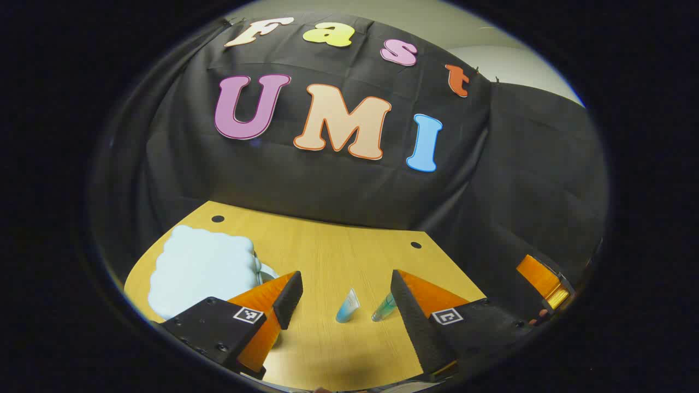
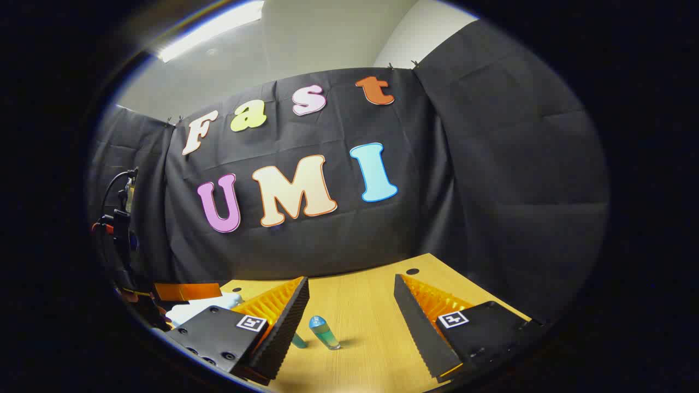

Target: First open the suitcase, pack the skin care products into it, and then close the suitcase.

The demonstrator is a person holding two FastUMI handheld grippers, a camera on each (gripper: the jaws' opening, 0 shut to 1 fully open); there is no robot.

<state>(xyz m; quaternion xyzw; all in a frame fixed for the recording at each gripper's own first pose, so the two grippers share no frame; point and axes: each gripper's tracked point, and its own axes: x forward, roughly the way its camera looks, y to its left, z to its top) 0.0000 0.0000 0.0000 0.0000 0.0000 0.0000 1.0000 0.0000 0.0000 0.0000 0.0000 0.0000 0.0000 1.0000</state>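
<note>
Left tool (image 1: 345, 295) hangs low over the wooden counter (image 1: 327, 245), fingers wide apart, nothing between them. Just ahead of it two small tubes stand near each other: a blue tube (image 1: 348, 307) leaning, long axis tipped up and to the right, and a green tube (image 1: 384, 308) leaning the same way, partly behind the tool's right finger. No lettering readable on either. A pale blue suitcase (image 1: 202, 270) with a scalloped edge lies shut on the counter, off to the left. Right tool (image 2: 352, 305) is also low and level, fingers spread, gripping nothing. In the right gripper view, a blue-capped tube (image 2: 324, 333) stands between the fingers' line, tilted slightly left.
</note>
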